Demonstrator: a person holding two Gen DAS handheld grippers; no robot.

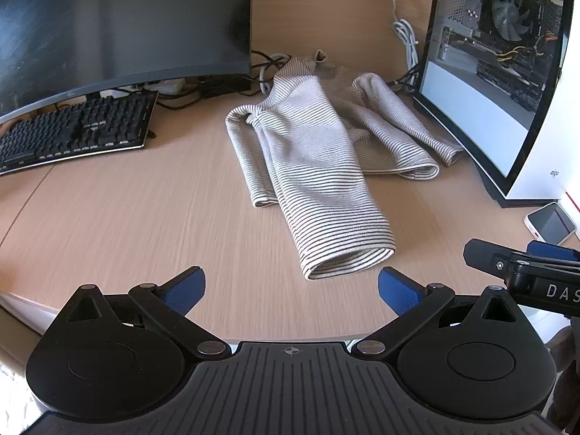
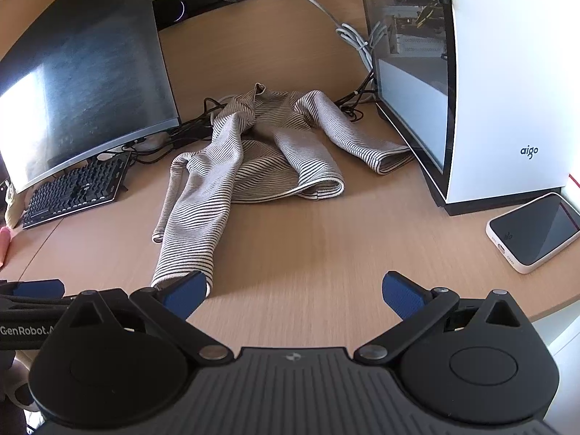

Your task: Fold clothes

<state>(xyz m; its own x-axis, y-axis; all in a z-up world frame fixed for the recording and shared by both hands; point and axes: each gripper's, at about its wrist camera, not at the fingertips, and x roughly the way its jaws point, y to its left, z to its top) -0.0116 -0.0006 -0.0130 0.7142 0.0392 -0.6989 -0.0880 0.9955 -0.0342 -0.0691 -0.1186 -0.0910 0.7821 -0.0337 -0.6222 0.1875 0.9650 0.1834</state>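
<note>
Both claws empty, folding barely begun

The left gripper (image 1: 291, 286) and right gripper (image 2: 294, 290) hover with fingers spread, holding nothing, over the desk's (image 1: 127, 224) near edge. Just ahead, the striped top (image 1: 319, 152) lies rumpled between monitor (image 1: 108, 25) and computer case (image 2: 507, 90), sleeves sprawled; judging by this, nearly all folding remains.

Sunlit wooden desk (image 1: 145, 217), curved monitor (image 1: 108, 25)

Bare desk (image 2: 308, 253) lies open at 6 o'clock of the striped top (image 2: 217, 166). Monitor (image 2: 83, 83) and keyboard (image 2: 76, 188) block 9 o'clock; computer case (image 2: 507, 90) and phone (image 2: 533, 232) block 3 o'clock.
</note>
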